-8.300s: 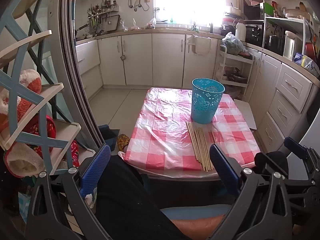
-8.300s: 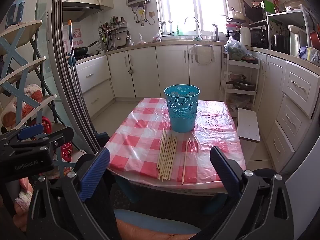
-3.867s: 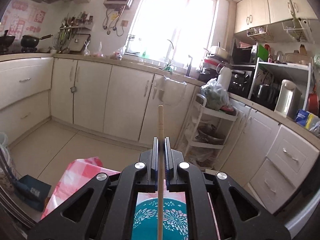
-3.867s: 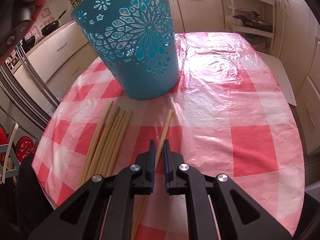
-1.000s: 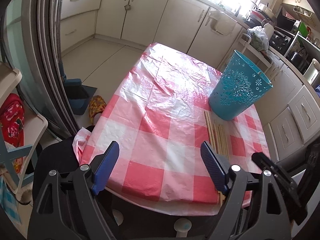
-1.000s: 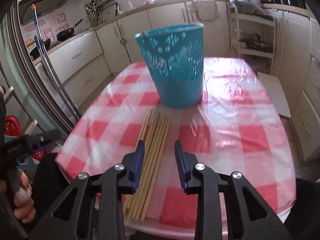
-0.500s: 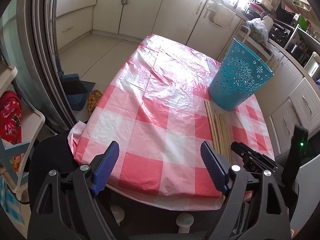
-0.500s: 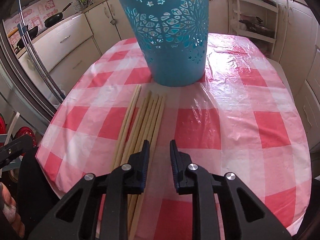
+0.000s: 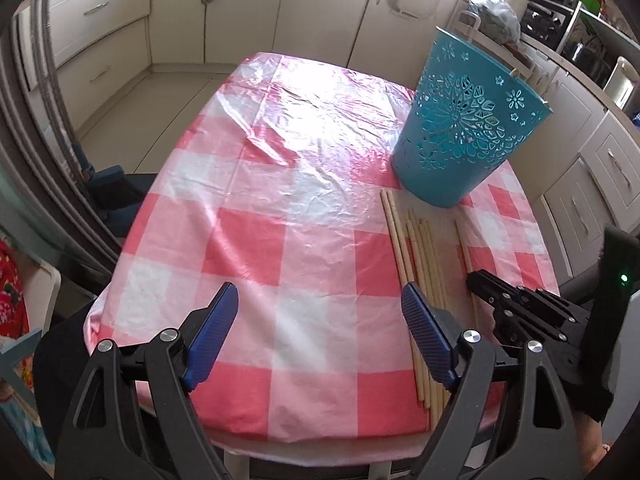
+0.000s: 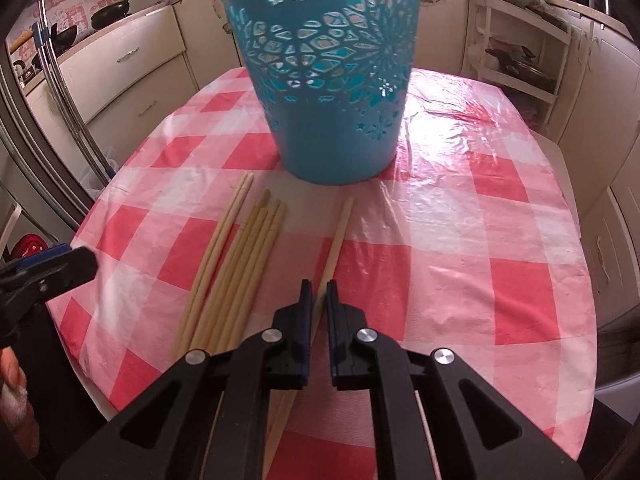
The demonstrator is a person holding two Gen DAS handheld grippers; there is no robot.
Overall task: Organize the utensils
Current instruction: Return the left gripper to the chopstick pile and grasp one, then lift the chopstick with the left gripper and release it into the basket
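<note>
A teal cut-out bucket [image 9: 464,136] [image 10: 328,76] stands on the red-checked table [image 9: 256,240]. Several wooden chopsticks [image 9: 416,264] [image 10: 236,264] lie bundled in front of it. One single chopstick [image 10: 338,236] lies apart to their right. My right gripper [image 10: 318,292] is low over the table, its jaws nearly closed around the near part of that single chopstick; it also shows in the left wrist view [image 9: 476,284]. My left gripper [image 9: 320,320] is wide open and empty above the table's near edge, left of the bundle. One chopstick tip [image 9: 516,74] shows at the bucket's rim.
Kitchen cabinets [image 9: 248,4] line the back and right walls. A white cart [image 10: 520,48] stands behind the table at the right. A fridge door edge [image 9: 32,140] and a shelf are at the left.
My right gripper has dropped lower and nearer the table and narrowed its jaws around the single chopstick, which now lies apart from the bundle. My left gripper has moved slightly forward, still open.
</note>
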